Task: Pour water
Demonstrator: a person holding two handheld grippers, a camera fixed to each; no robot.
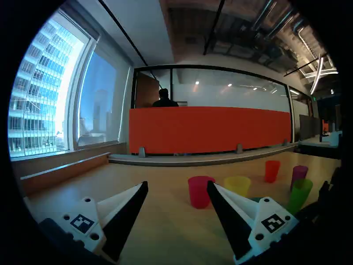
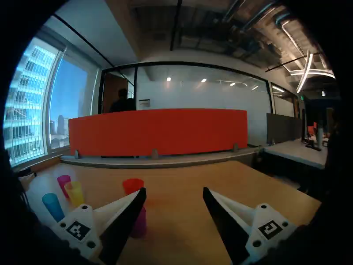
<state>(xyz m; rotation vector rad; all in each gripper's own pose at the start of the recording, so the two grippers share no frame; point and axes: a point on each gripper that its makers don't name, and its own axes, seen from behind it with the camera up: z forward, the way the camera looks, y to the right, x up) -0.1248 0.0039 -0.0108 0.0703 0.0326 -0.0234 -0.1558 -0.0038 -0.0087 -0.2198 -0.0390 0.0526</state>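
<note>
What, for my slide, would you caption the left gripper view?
Open left gripper over wooden table, facing pink cup, yellow cup, orange cup, purple cup, green cup; orange divider behind.

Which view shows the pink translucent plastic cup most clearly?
The left gripper view: the pink translucent plastic cup stands large, near and almost whole, between the open fingers of the left gripper. The right gripper view shows it small, far to the left, partly hidden behind a yellow translucent plastic cup.

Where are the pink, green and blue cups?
pink cup (image 1: 199,192): left gripper view, middle of its wall.
green cup (image 1: 300,194): left gripper view, middle of its wall.
blue cup (image 2: 53,206): right gripper view, middle of its wall.
</note>
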